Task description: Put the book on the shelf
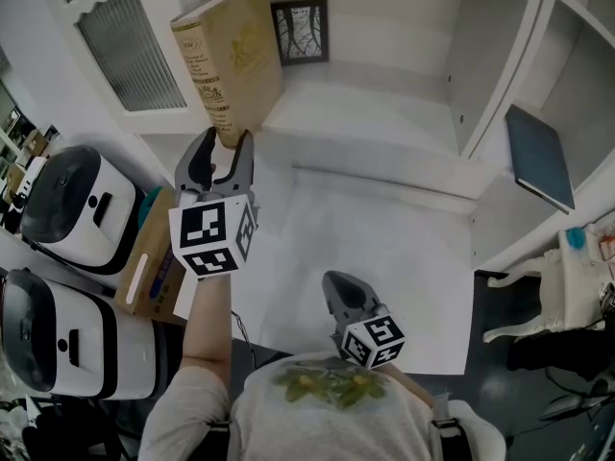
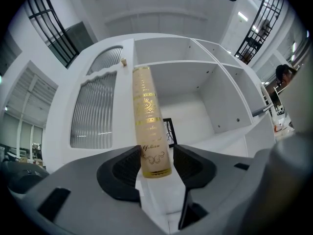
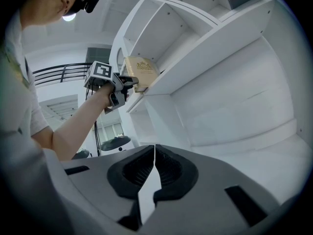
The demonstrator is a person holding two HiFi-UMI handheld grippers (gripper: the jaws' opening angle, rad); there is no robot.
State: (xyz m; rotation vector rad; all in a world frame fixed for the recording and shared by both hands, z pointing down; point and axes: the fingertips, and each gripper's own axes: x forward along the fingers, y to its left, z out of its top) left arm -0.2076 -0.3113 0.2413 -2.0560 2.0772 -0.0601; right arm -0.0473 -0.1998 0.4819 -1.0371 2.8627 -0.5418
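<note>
1 book (image 1: 235, 51), tilted, gripped by L tool (image 1: 228, 140).

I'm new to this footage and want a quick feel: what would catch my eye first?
The tan book with gold lettering stands tilted at the front edge of the white shelf unit, its lower end gripped by the left gripper. A dark book lies flat in the compartment at the right, and the right gripper sits shut and empty near the person's chest.
</note>
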